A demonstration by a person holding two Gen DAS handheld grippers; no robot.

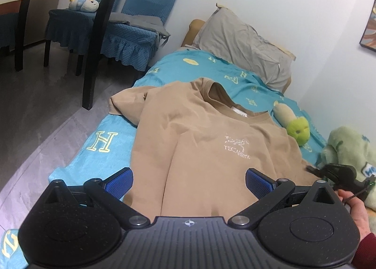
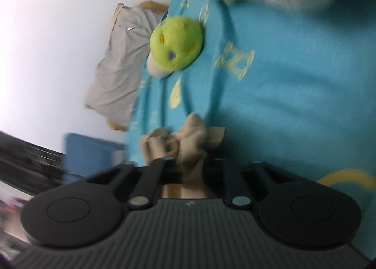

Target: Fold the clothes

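Blue cloth with yellow letters covers the long bed, which runs along a white wall. On top of it lies the tan T-shirt with a small white bird logo — front side up, neck hole toward the far end, one sleeve bunched up at the floor-side edge of the bed. A grey pillow leans at the head of the bed. A blue padded chair with a frilly seat cover stands on the grey floor beside the bed. A fuzzy pale green blanket sits at the wall side, and a lime green plush toy rests just beside the shirt's shoulder.

The left gripper hangs over the bottom part of the shirt with its blue pads far apart and nothing between them. The right gripper is squeezed closed on a bunch of the tan shirt — the cloth puffs out past its black fingers. That view is blurry.
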